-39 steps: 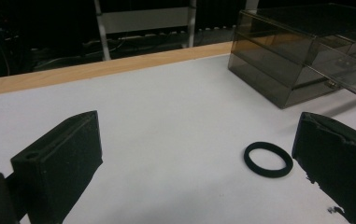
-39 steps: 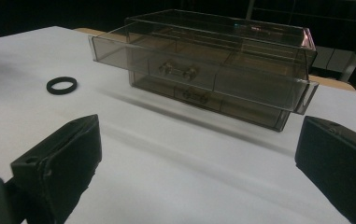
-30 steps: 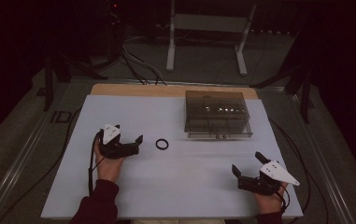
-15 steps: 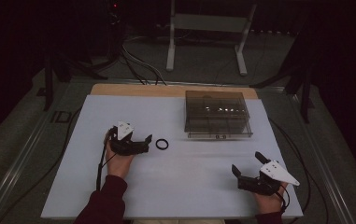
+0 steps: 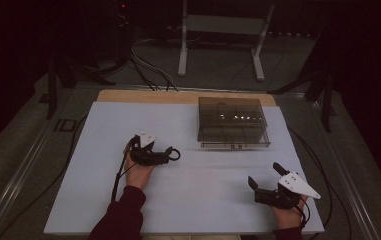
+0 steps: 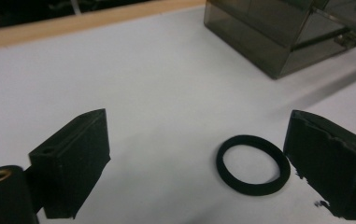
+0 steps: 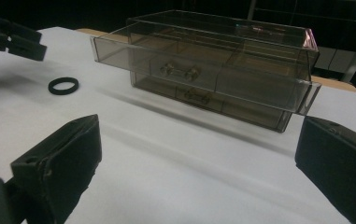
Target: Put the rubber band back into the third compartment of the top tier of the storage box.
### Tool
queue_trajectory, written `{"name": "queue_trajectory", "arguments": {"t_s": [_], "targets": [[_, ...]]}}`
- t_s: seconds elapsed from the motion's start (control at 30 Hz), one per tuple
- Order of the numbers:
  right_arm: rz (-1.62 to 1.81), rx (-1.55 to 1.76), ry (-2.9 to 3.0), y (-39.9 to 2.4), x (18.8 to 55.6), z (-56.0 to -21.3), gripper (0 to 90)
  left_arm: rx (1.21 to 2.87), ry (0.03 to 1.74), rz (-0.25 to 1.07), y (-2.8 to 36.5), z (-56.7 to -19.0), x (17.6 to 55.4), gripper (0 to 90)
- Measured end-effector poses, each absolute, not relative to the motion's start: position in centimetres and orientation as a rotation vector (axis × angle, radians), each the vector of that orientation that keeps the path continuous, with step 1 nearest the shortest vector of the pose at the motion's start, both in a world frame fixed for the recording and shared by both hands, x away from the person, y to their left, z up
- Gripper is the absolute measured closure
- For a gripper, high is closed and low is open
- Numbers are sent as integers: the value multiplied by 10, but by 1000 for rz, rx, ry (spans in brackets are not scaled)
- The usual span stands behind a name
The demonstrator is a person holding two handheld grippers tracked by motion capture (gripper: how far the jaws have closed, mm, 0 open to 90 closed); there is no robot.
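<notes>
We are listing: black rubbery ring (image 6: 253, 164) lying flat on white tabletop (image 5: 103, 130), now between the left hand-held gripper's (image 5: 170, 154) released jaws after its advance; right hand-held gripper (image 5: 266, 178) released; smoky plastic drawer box (image 5: 232, 121).

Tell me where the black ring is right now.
The black ring lies flat on the white table, left of centre in the high view, between the open jaws of the left gripper and nearer its right-hand jaw, with the smoky drawer box beyond.

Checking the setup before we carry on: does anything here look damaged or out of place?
Mostly tidy. The top drawer of the smoky plastic drawer box sits pulled out. The left claw's right-hand pad looks ragged along its edge beside the black ring.
</notes>
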State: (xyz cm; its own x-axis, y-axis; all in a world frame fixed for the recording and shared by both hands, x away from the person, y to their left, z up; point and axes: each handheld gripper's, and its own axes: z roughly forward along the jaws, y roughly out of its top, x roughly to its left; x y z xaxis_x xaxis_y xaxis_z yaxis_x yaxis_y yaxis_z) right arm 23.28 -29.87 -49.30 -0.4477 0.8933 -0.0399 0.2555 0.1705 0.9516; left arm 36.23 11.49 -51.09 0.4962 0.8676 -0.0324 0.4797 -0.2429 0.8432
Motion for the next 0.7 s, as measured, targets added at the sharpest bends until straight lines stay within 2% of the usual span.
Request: {"name": "queue_trajectory", "arguments": {"t_s": [0.13, 0.3, 0.33, 0.43, 0.7], "targets": [[1295, 1088, 1819, -299, 233, -493, 12, 1895, 1136, 528, 111, -516, 365, 159], [1295, 1089, 1820, -299, 233, -493, 12, 1937, 1150, 513, 103, -522, 368, 168], [1294, 1089, 1820, -299, 233, -493, 12, 1941, 1163, 523, 102, -523, 369, 192], [1295, 1089, 1819, -299, 233, -493, 12, 1967, 1197, 549, 98, -525, 370, 305], [1292, 1087, 1821, -299, 233, -493, 12, 2039, 1173, 483, 92, -529, 371, 676]]}}
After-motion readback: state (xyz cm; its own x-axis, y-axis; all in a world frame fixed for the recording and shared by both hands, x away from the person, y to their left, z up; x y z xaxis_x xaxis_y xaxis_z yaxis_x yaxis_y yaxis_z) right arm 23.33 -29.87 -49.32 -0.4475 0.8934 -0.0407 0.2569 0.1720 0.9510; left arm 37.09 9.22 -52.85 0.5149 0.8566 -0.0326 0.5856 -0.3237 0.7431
